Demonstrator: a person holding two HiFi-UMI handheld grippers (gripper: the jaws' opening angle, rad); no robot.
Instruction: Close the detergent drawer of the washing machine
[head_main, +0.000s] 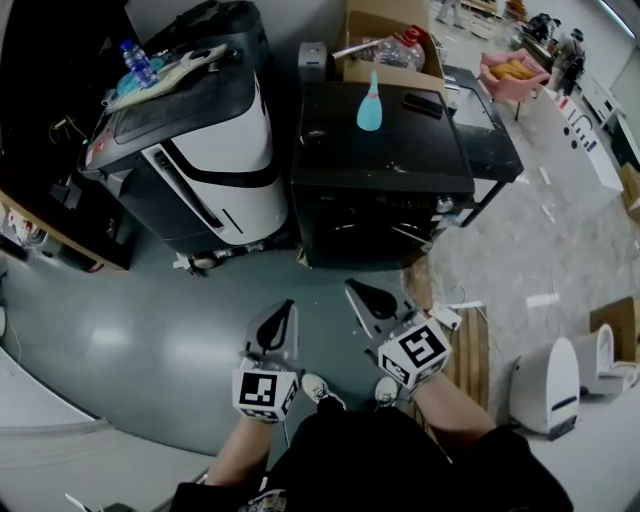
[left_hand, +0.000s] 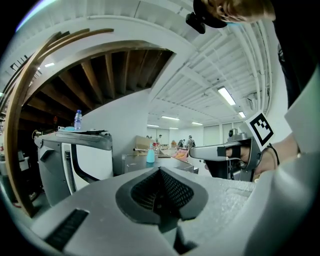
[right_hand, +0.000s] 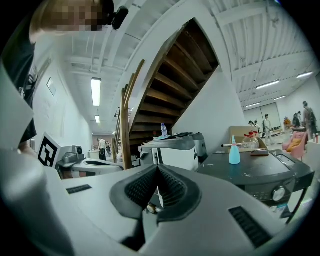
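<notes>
The black washing machine (head_main: 380, 150) stands ahead of me, and its top carries a light blue bottle (head_main: 370, 105). In the right gripper view its front panel shows a round knob (right_hand: 279, 192); I cannot make out the detergent drawer. My left gripper (head_main: 283, 315) and right gripper (head_main: 362, 295) hang side by side above the grey floor, well short of the machine and touching nothing. The left gripper (left_hand: 160, 172) has its jaws pressed together with nothing between them. The right gripper (right_hand: 157, 170) is shut and empty too.
A white and black appliance (head_main: 200, 150) with a water bottle (head_main: 135, 60) on top stands left of the washer. A cardboard box (head_main: 390, 45) sits behind the washer. A wooden pallet (head_main: 470, 350) and a white device (head_main: 550, 385) lie to my right. A wooden staircase (right_hand: 165, 75) rises at the left.
</notes>
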